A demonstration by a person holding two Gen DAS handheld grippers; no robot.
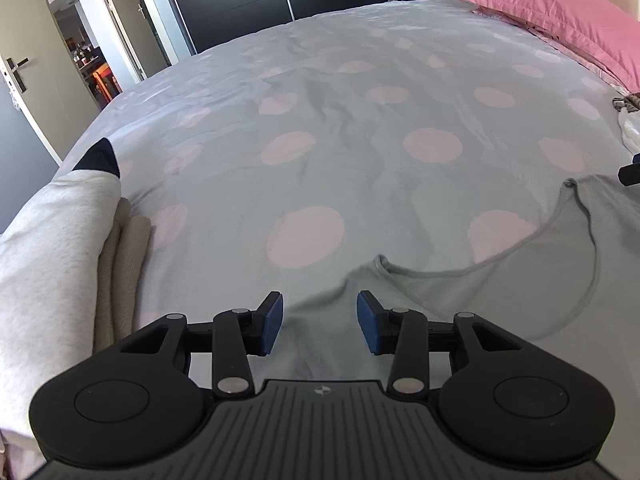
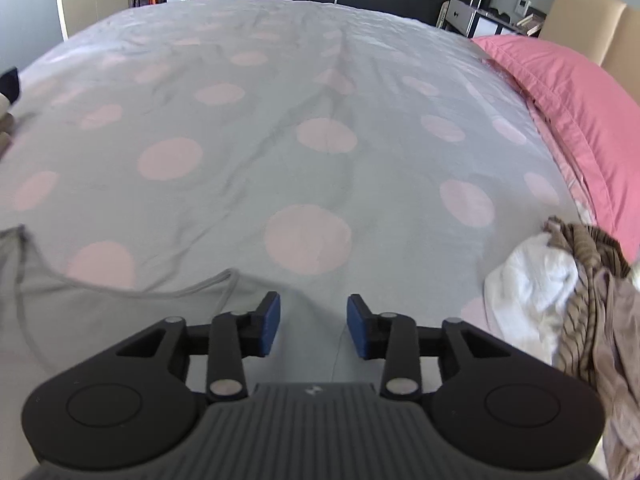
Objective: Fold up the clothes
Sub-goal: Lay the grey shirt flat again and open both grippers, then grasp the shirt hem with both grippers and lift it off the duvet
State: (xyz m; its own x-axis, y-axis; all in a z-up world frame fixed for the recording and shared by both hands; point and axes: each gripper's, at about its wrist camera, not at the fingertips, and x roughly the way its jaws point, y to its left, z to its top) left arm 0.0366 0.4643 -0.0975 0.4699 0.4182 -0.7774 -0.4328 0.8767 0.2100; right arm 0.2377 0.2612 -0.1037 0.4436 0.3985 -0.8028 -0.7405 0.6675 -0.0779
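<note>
A light grey sleeveless top [image 1: 500, 292] lies flat on the bed, its neckline facing away from me. In the left wrist view my left gripper [image 1: 320, 322] hovers over the top's left shoulder strap, jaws apart, blue pads [image 1: 272, 320] touching nothing. In the right wrist view the same top [image 2: 80, 308] spreads to the lower left. My right gripper [image 2: 313, 326] stands open above its right shoulder area with no cloth pinched between the pads [image 2: 357, 330]. A tip of the right gripper [image 1: 629, 174] shows at the left view's right edge.
The bed cover [image 2: 320, 160] is grey with pink dots. A stack of folded clothes [image 1: 52, 256] sits at the left. A heap of unfolded clothes, white and striped brown [image 2: 568, 292], lies at the right. A pink pillow [image 2: 568, 96] lines the right side.
</note>
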